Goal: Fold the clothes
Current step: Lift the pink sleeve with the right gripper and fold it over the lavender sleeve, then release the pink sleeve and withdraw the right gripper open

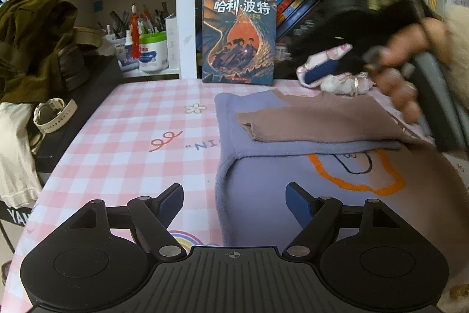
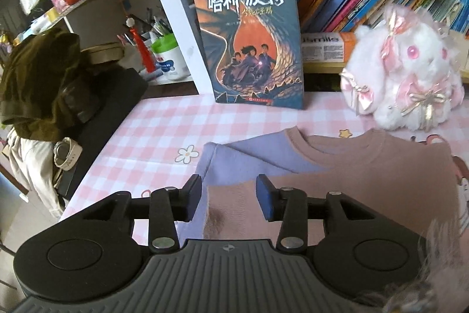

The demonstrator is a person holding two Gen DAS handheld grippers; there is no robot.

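A lavender and dusty-pink sweatshirt (image 1: 263,195) lies on the pink checked tablecloth (image 1: 132,137), with a pink sleeve (image 1: 316,119) folded across it. My left gripper (image 1: 234,197) is open and empty, over the garment's left edge. In the right wrist view the sweatshirt (image 2: 366,175) fills the middle, and my right gripper (image 2: 228,195) is open just above the pink sleeve end (image 2: 225,210). In the left wrist view the right gripper's body and the hand holding it show blurred at the far right; its fingers are hidden there.
A Harry Potter book (image 2: 252,40) stands at the back against the shelf. A white plush toy (image 2: 410,69) sits back right. A dark green garment (image 1: 32,43) and a white watch (image 1: 55,113) lie left. Pens and jars (image 1: 146,46) stand behind.
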